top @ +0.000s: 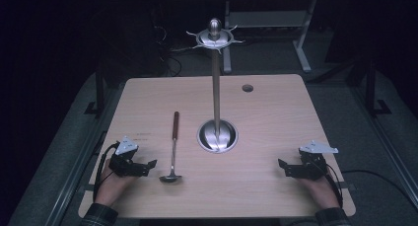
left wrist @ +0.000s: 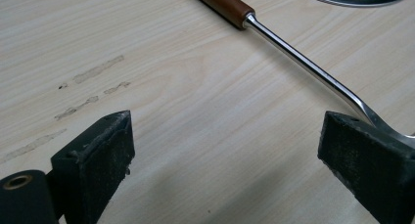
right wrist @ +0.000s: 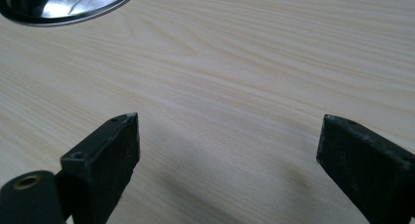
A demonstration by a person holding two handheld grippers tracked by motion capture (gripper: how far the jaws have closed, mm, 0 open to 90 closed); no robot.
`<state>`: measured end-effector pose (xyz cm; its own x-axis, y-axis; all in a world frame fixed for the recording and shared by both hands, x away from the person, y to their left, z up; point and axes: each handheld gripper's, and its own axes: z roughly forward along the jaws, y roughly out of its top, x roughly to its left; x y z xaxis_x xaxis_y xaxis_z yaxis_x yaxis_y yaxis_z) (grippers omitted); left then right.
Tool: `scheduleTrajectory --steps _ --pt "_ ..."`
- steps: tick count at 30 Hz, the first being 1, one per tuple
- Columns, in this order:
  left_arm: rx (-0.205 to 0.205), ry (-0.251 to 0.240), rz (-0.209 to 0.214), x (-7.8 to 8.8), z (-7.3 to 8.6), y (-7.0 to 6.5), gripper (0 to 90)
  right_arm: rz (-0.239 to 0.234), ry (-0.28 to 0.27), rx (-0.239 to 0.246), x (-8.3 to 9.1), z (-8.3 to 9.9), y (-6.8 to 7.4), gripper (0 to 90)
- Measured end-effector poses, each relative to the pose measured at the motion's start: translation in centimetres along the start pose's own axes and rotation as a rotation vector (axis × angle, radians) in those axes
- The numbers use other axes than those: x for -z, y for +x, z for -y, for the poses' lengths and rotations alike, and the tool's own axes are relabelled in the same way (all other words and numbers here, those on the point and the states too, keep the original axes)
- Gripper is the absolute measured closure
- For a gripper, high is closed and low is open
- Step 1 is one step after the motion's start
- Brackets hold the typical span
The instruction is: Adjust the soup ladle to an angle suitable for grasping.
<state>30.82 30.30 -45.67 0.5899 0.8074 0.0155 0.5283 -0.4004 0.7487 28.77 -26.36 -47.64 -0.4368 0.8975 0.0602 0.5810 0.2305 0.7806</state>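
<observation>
Left gripper and right gripper are rested at the near edge of the table, jaws spread wide, nothing gripped. Ladle is laid just beside the left, likely for pickup. Hook stand is set mid-table, beyond.

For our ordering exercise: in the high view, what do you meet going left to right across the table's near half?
Left tool → ladle → utensil stand base → right tool.
</observation>
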Motion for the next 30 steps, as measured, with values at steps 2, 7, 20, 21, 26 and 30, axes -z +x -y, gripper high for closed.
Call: scheduleTrajectory --steps 2,7,20,21,26,30 --pt "0.016 0.0 0.006 -0.1 -0.2 0.1 11.0 0.0 -0.001 0.0 0.0 0.0 0.0 8.3" --pt "0.033 0.007 0.018 -0.3 -0.7 0.3 15.7 0.001 -0.001 -0.002 0.0 0.0 0.0 8.3" --pt "0.057 -0.007 0.021 -1.6 -3.2 0.9 52.4 0.007 0.0 0.001 -0.1 0.0 0.0 8.4" --pt "0.057 -0.007 0.021 -1.6 -3.2 0.9 54.8 0.007 0.0 0.001 -0.1 0.0 0.0 8.4" --pt "0.067 -0.019 0.028 -2.5 -4.2 1.3 66.3 0.006 0.001 -0.003 -0.1 0.0 0.0 8.4" --pt "0.08 -0.037 0.03 -3.4 -5.2 1.8 84.5 0.008 0.0 -0.003 -0.1 0.0 0.0 8.4"
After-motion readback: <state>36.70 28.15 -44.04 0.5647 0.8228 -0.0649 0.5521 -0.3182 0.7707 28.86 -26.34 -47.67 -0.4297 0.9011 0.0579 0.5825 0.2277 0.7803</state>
